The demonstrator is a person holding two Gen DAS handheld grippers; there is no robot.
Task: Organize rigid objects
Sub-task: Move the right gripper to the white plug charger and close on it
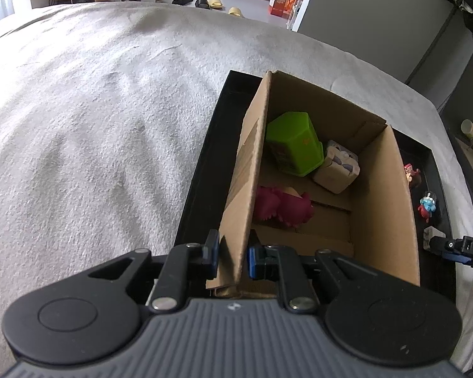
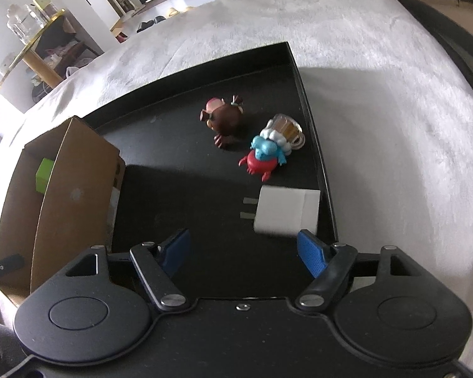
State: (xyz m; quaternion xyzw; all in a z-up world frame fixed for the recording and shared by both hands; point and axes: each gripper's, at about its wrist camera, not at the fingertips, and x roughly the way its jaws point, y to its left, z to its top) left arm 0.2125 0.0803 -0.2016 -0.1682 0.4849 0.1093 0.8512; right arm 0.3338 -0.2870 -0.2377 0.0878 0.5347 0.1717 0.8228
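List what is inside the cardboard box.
Inside the cardboard box: a green container, a beige cube toy and a magenta toy. The near wall hides part of the floor.

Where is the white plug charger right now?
In the right wrist view, the white charger lies on the black tray near its right rim, just below the blue-and-red toy.

Brown corrugated cardboard box [image 1: 381,189], matt, torn paper on its flap, fuzzy white cloth bedcover [image 1: 94,110], rough nap, smooth black tray [image 2: 179,145], glossy plastic figurines [image 2: 265,154], matt white plastic charger [image 2: 283,214], green plastic block [image 1: 294,145], textured blue pads [image 2: 312,252]
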